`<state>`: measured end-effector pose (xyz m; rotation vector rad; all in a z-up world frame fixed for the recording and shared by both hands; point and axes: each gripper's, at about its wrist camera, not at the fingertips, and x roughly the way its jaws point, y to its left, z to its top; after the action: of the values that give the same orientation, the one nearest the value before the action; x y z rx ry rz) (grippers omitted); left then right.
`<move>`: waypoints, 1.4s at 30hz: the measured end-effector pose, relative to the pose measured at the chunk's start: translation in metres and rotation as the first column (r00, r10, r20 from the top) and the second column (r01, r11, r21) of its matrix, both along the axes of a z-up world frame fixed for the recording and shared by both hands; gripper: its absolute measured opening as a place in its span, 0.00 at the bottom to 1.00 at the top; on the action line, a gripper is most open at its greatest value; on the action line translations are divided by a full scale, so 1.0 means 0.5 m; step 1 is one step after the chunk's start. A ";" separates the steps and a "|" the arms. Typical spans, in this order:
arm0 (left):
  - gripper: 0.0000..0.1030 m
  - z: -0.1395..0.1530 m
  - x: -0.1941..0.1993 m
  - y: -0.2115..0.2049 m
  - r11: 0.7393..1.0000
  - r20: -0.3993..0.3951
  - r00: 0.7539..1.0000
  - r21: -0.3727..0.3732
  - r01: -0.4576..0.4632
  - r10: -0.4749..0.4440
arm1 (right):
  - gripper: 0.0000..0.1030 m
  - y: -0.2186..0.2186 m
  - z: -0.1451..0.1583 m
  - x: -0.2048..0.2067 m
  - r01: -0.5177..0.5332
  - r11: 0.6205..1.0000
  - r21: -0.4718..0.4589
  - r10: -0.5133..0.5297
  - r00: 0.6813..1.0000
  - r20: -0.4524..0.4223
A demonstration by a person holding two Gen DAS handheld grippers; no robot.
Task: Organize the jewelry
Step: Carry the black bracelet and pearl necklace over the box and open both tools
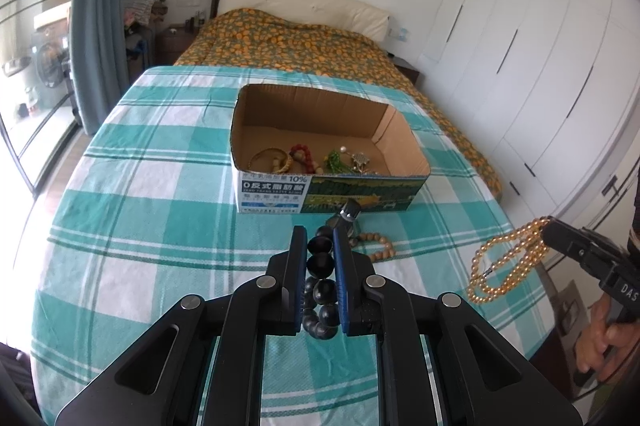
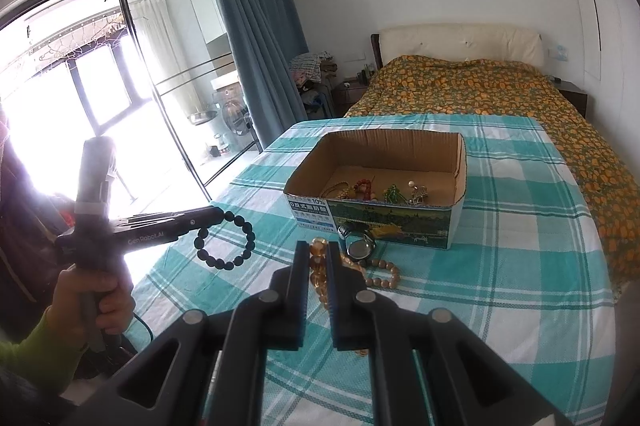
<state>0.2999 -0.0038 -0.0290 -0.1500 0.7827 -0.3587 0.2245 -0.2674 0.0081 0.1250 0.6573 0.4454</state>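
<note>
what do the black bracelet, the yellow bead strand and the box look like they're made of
Black bracelet, held in the left tongs: big round beads with a dull satin sheen, perhaps stone or dark wood; hard to tell.
Yellow bead strand, held in the right tongs: small translucent amber-coloured beads, glossy, likely glass, resin or plastic.
Box: corrugated cardboard, brown and matte inside with fluting visible at the rim, printed outside.

Bright daylight; window [image 2: 60, 74] blown out with glare, fisheye bends the edges, dark corners, focus sharp.
</note>
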 end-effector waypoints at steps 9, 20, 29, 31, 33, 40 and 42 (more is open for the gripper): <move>0.11 0.058 0.068 -0.005 0.999 0.034 0.999 -0.054 -0.007 0.009 | 0.08 0.007 0.058 0.090 -0.017 0.999 -0.052 0.019 0.999 0.038; 0.11 0.073 0.268 -0.049 1.000 0.043 0.999 -0.022 -0.005 0.006 | 0.08 0.006 0.077 0.301 0.028 0.996 -0.081 -0.023 0.998 0.063; 0.11 -0.017 0.441 -0.103 0.999 -0.046 0.999 0.035 0.000 0.001 | 0.08 0.026 -0.016 0.525 0.014 0.994 -0.105 -0.021 0.998 -0.064; 0.11 -0.044 0.474 -0.111 0.999 -0.072 0.997 0.043 -0.004 0.007 | 0.08 0.035 -0.044 0.566 0.009 0.993 -0.118 -0.020 0.995 -0.093; 0.11 -0.072 0.500 -0.115 0.998 -0.096 0.995 0.054 -0.009 0.014 | 0.08 0.043 -0.071 0.598 0.007 0.991 -0.132 -0.023 0.993 -0.114; 0.59 -0.116 0.517 -0.117 0.991 -0.101 0.993 0.125 -0.051 0.064 | 0.15 0.062 -0.115 0.623 0.059 0.977 -0.203 -0.080 0.992 -0.094; 0.65 -0.102 0.490 -0.103 0.991 -0.065 0.995 0.114 -0.067 0.075 | 0.26 0.053 -0.103 0.597 0.080 0.979 -0.185 -0.093 0.994 -0.063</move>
<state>0.5450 -0.0551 -0.0802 -0.0854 0.8612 -0.2430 0.5230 -0.2410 -0.0432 -0.0040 0.7571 0.2960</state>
